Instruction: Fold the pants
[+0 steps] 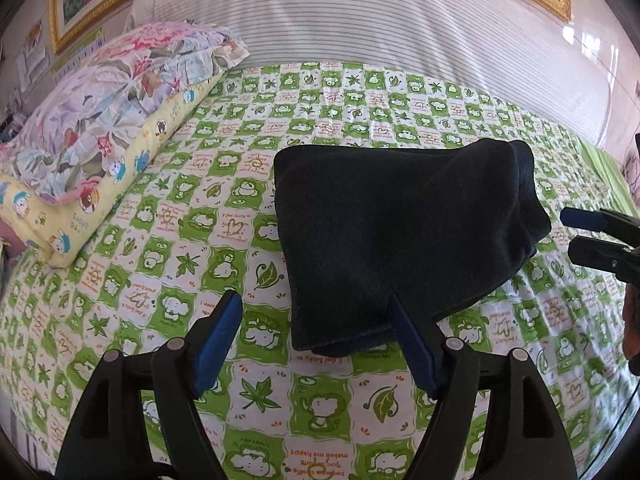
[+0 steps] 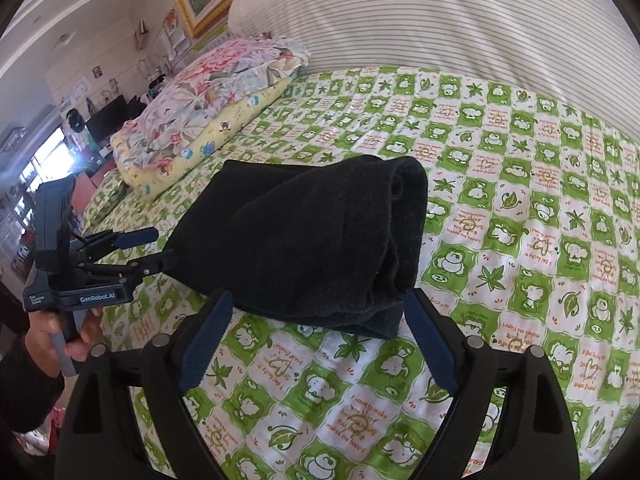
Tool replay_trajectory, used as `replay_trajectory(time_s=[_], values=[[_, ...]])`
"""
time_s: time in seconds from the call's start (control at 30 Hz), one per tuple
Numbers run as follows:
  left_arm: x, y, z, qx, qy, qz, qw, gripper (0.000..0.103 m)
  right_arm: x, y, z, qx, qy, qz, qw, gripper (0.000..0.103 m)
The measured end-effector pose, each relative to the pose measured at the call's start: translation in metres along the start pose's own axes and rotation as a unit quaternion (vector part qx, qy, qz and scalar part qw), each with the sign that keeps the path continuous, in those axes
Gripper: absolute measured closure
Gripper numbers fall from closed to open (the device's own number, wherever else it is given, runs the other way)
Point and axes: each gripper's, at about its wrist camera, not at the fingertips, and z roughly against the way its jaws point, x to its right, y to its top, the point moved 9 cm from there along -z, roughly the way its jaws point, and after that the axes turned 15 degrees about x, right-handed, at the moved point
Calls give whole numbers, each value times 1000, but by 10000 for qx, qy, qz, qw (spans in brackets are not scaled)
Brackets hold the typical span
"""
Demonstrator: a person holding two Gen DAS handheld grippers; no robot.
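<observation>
One pair of dark pants lies folded into a thick bundle on the green-and-white patterned bedspread, just ahead of both claws. The left gripper is spread wide, empty, its right finger over the bundle's near edge. The right gripper is likewise spread, holding nothing. Beyond and left of the claws, a floral pillow sits on a yellow one.

Both grippers spread wide
</observation>
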Motion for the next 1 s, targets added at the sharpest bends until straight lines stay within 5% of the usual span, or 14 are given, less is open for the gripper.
replay_trajectory(time_s=[1.0], values=[[15,-20,18,122,315,-238,9991,21,-43,-28,-8,143,-150,363,9991,12]])
